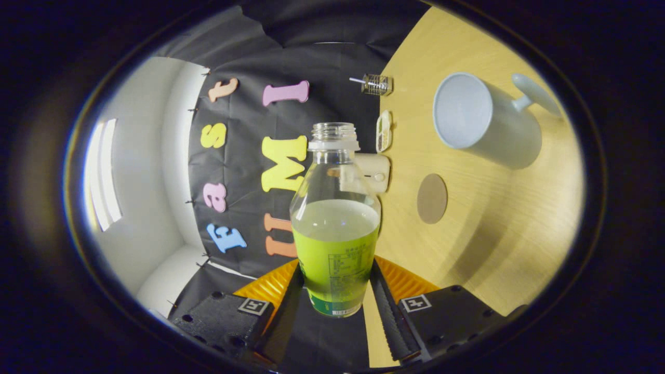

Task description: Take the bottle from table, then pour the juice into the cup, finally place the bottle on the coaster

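Bottle (pixel 335 223) label print too small to read; lower sides hidden behind the fingers (pixel 385 301) pressing it. Beige box (pixel 375 171) partly hidden behind bottle neck. Small wire object (pixel 376 84) by wall too tiny to identify.

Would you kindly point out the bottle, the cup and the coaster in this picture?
bottle (pixel 335 244): gripper view, label on its body, gripped between the fingers.
cup (pixel 462 110): gripper view, inside of its open mouth.
coaster (pixel 431 198): gripper view, middle of the disc.

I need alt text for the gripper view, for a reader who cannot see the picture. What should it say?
The gripper is shut on an uncapped bottle about half full of pale juice, and the whole view is rolled sideways. Beyond it on the wooden table are a white cup and a round coaster.
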`<move>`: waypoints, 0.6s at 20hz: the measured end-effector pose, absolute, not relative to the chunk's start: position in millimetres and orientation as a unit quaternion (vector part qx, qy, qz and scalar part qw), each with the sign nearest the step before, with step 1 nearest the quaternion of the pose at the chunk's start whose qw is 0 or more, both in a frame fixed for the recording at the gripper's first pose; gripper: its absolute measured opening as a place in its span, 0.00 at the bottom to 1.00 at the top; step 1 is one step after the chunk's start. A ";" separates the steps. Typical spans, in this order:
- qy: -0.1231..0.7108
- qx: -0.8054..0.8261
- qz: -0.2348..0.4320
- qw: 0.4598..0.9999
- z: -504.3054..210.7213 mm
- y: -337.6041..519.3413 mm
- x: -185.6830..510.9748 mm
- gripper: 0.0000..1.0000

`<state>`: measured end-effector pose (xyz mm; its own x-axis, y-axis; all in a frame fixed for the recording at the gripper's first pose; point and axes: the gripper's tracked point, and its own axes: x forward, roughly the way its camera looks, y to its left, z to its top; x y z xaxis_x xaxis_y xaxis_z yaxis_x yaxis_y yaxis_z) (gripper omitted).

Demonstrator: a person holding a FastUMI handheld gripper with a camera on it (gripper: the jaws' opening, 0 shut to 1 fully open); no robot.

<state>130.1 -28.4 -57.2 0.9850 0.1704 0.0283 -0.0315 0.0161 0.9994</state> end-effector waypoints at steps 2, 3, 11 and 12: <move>0.045 0.703 0.069 0.706 -55.1 -29.0 131.2 0.77; 0.041 0.707 0.068 0.703 -54.4 -29.8 133.0 0.77; 0.022 0.743 0.069 0.665 -55.1 -35.9 133.8 0.77; 0.018 0.748 0.069 0.660 -53.9 -36.9 133.0 0.77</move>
